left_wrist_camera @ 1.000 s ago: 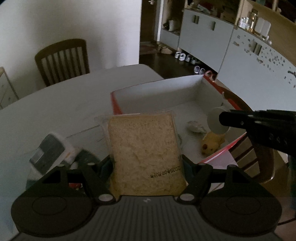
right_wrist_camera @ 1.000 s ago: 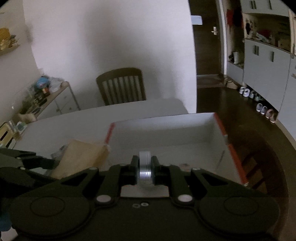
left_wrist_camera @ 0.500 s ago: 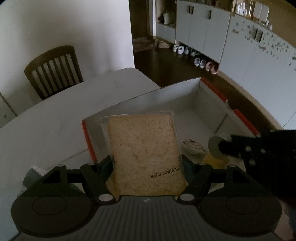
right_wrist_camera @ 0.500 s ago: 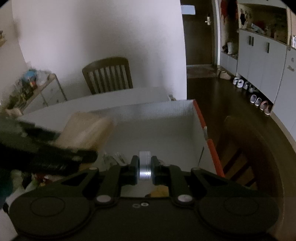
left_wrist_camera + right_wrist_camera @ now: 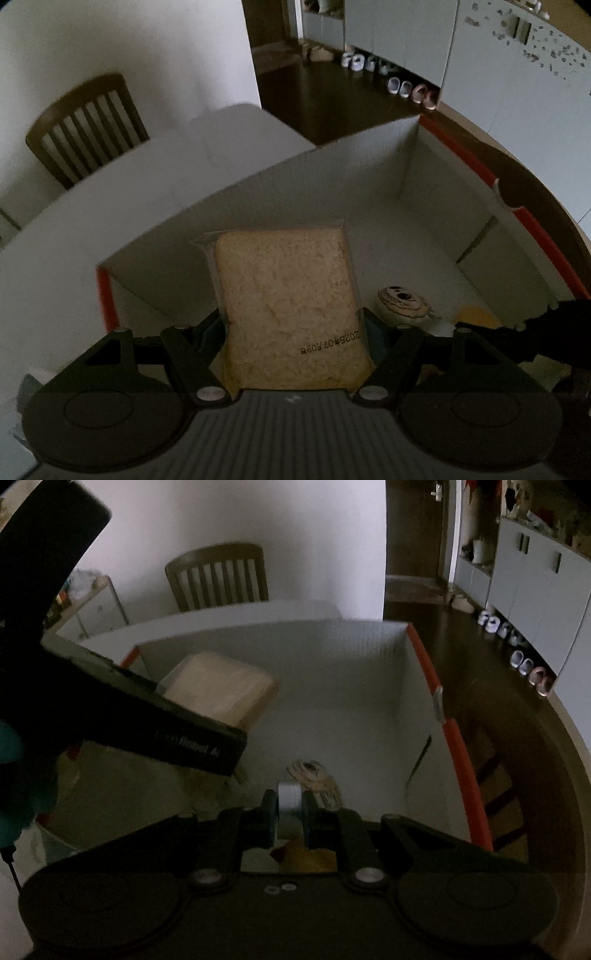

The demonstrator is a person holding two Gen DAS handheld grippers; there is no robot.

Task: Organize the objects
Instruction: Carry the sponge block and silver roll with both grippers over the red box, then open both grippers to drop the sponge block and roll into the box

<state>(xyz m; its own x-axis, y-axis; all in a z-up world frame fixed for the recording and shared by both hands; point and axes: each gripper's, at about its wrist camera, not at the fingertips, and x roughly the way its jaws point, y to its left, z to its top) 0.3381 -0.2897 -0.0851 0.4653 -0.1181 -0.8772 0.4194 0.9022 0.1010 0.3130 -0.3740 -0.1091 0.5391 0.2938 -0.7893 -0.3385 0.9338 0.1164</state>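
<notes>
Gripping bread pack [image 5: 288, 306] btwn left tongs [image 5: 291, 328], over box [image 5: 332, 177], right tongs [image 5: 289, 812] clamping roll [image 5: 289, 805]

Glossy clear plastic around rough porous bread [image 5: 288, 306]; matt white corrugated cardboard box [image 5: 332, 177]; slatted wooden chair [image 5: 85, 125].

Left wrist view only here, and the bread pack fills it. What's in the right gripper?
Observer: The right gripper is shut on a small white roll, held on edge.
Operator: Is it over the box?
Observer: Yes. It hangs above the floor of the box, and a patterned packet lies just beyond it.
Operator: And the bread pack from that side?
Observer: The bread pack is a thick block, up in the air over the box's left part.
</notes>
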